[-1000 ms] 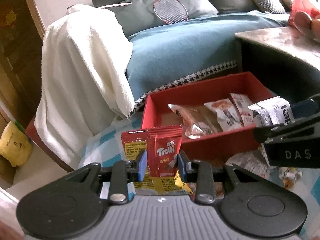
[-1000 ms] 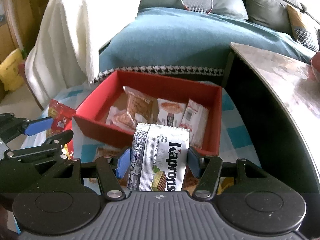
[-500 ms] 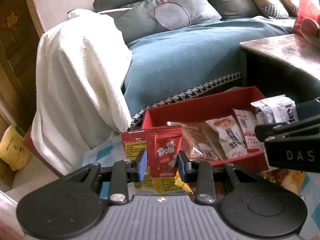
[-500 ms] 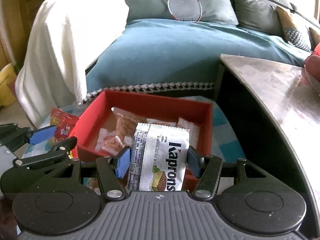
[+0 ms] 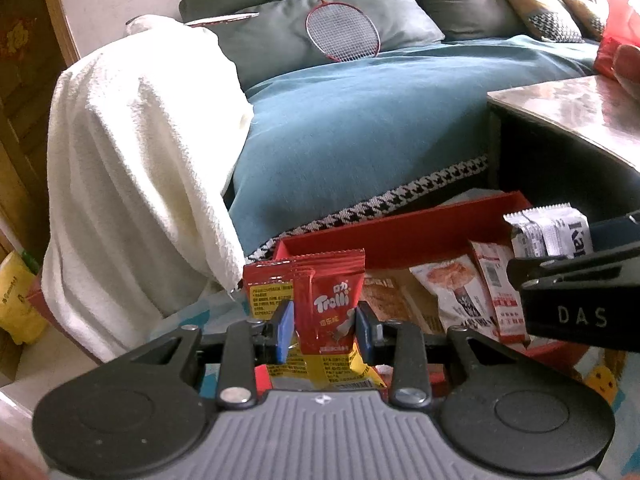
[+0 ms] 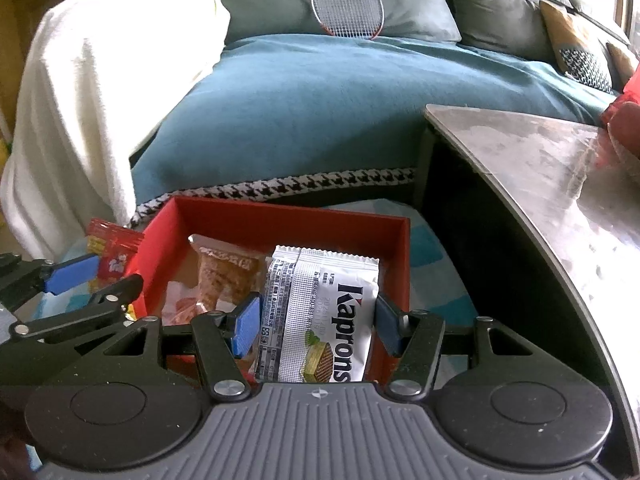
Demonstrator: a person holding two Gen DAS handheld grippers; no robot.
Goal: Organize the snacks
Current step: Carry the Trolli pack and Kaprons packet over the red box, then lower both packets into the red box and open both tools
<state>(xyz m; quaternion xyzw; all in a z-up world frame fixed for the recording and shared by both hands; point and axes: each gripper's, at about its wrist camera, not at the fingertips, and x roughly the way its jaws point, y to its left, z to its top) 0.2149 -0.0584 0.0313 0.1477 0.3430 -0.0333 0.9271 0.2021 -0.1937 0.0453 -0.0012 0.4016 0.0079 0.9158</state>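
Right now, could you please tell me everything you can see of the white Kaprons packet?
The Kaprons packet is a white, glossy foil-like wrapper with crimped ends, black lettering, small print and a picture of a layered wafer. It stands upright, clamped at both sides by the blue pads of the right tool, which is shut on it. It is held above the near part of the red box, clear of the snacks inside. The left view shows its top edge beside that tool.

red box point(image 6: 280, 216): near wall hidden behind wafer pack point(image 6: 320, 312); red bag point(image 5: 618, 36) cut off at right edge.
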